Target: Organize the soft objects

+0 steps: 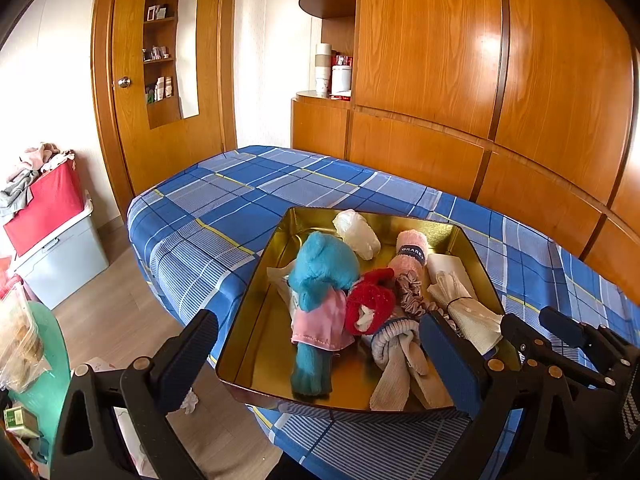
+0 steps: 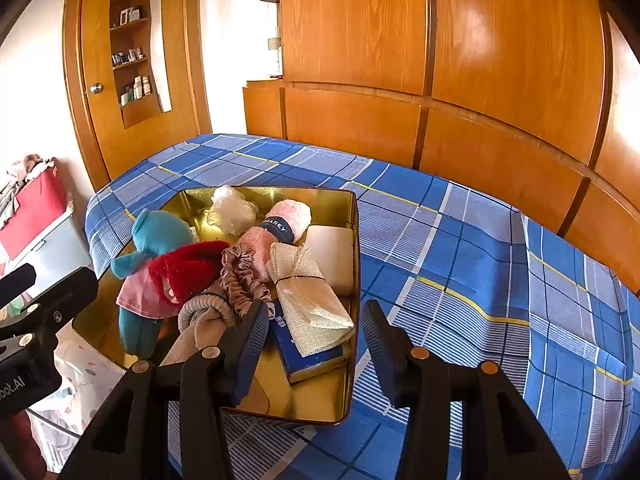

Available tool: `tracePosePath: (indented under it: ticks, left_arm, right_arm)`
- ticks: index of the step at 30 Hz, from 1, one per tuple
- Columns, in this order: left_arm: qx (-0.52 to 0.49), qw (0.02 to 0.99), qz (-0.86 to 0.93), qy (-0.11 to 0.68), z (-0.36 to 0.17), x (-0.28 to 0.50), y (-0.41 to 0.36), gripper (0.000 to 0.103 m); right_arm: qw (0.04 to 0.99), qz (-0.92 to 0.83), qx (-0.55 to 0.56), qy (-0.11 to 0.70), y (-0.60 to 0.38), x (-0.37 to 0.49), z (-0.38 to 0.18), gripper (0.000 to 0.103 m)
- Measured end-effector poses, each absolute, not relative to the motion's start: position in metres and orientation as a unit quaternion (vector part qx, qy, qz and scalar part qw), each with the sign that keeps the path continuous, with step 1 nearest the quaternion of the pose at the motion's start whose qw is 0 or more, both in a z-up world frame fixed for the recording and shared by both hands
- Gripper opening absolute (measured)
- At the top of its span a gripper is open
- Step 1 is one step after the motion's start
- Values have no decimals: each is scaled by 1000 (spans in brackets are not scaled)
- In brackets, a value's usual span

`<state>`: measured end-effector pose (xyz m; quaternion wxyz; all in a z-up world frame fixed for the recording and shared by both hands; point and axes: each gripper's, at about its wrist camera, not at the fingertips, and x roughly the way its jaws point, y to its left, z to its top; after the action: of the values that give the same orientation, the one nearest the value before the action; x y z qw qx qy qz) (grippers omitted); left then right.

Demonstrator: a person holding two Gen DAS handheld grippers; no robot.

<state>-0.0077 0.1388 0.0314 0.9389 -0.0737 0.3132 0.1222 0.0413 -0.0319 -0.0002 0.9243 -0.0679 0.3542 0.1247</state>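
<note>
Gold tin tray [image 2: 356, 240] sits near the bed's [image 2: 480, 264] left edge, plaid spreading free rightward; inside lie teal plush [image 2: 160, 232], red sock [image 2: 192, 268], pink towel [image 2: 280, 228], gauze bundle [image 2: 312, 300]. Left gripper [image 1: 320, 352] and right gripper [image 2: 316, 336] both hover agape, empty.

Both wrist views are bright and evenly lit, seemingly by daylight from behind the cameras, though its source is out of frame. Soft glare blooms on the glossy wooden wardrobe panels [image 1: 492, 46], and the gold metal tray [image 1: 256, 360] mirrors its contents in warm reflections. Shadows are faint and short on the blue plaid bedspread [image 2: 460, 248]. Fisheye distortion bows the wooden door [image 2: 80, 80] and the panel seams into curves, and the corners fall into black vignette. Focus is crisp centrally, slightly softer toward the edges.
</note>
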Motion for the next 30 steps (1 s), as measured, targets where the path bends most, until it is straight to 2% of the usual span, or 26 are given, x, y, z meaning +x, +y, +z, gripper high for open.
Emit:
tracePosePath:
  ticks: [30]
  left_arm:
    - [-75,937,123,319,27,-8,140,101]
  right_arm:
    - [924,124,-65,356,-35,40,-1,49]
